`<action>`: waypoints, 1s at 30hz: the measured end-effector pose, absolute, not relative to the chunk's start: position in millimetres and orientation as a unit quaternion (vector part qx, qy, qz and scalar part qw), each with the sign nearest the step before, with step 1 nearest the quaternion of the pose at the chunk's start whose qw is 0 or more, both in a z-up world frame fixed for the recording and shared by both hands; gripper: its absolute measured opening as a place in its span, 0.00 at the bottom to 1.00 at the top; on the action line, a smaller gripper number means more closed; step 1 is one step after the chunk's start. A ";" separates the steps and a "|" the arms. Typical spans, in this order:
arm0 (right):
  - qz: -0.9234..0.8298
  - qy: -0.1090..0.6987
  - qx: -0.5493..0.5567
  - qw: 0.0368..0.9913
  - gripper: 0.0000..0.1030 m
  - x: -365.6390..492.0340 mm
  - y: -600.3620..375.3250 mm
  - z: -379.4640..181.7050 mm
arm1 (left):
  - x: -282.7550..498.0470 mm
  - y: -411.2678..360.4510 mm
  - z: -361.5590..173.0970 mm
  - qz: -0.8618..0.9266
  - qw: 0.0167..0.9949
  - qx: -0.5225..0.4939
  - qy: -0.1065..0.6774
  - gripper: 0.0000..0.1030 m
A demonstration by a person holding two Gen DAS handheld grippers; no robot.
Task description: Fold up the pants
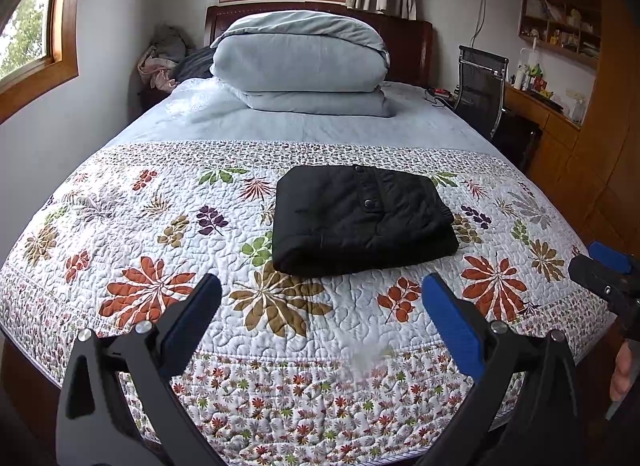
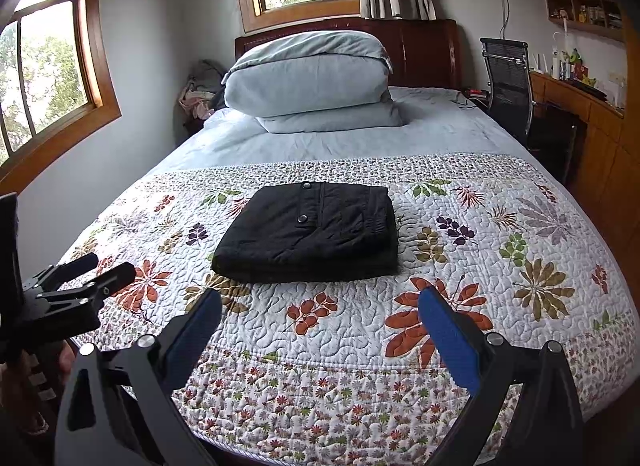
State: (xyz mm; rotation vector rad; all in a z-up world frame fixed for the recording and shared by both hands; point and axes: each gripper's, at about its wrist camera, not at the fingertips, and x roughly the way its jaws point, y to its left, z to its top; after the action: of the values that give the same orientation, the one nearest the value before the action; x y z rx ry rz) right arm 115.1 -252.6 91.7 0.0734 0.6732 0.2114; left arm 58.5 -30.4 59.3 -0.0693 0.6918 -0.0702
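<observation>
Black pants (image 1: 362,219), folded into a compact rectangle, lie mid-quilt (image 1: 140,225) at 12 o'clock of both claws; left claw (image 1: 322,298) and right claw (image 2: 320,312) gape wide (each empty).

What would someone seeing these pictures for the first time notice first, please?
Most striking are the black pants, folded into a compact rectangle in the middle of the floral quilt at the foot of the bed. Both the left gripper and the right gripper are open, short of the pants and touching nothing. Farther back, a folded pale blue duvet is piled against the dark headboard.
</observation>
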 end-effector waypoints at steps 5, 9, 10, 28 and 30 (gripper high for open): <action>0.102 0.330 0.036 0.938 0.96 115.6 -253.7 91.3 | 59.5 -31.7 60.0 -0.036 0.939 -0.032 0.339 0.97; 0.102 0.329 0.036 0.938 0.96 115.4 -253.2 91.2 | 59.9 -31.8 59.9 -0.037 0.940 -0.032 0.339 0.97; 0.102 0.330 0.035 0.938 0.96 115.6 -253.2 90.9 | 60.6 -31.8 59.8 -0.037 0.940 -0.031 0.339 0.97; 0.107 0.331 0.033 0.937 0.96 117.7 -253.2 89.8 | 62.1 -28.7 58.6 -0.036 0.939 -0.030 0.340 0.97; 0.107 0.332 0.033 0.937 0.96 117.8 -253.0 89.8 | 62.7 -28.3 58.5 -0.036 0.939 -0.030 0.341 0.97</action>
State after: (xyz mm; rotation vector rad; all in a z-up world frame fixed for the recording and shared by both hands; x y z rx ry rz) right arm 117.8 -253.0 89.8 0.0674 0.6784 0.2187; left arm 62.7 -28.3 58.5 -0.0611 0.6955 -0.0732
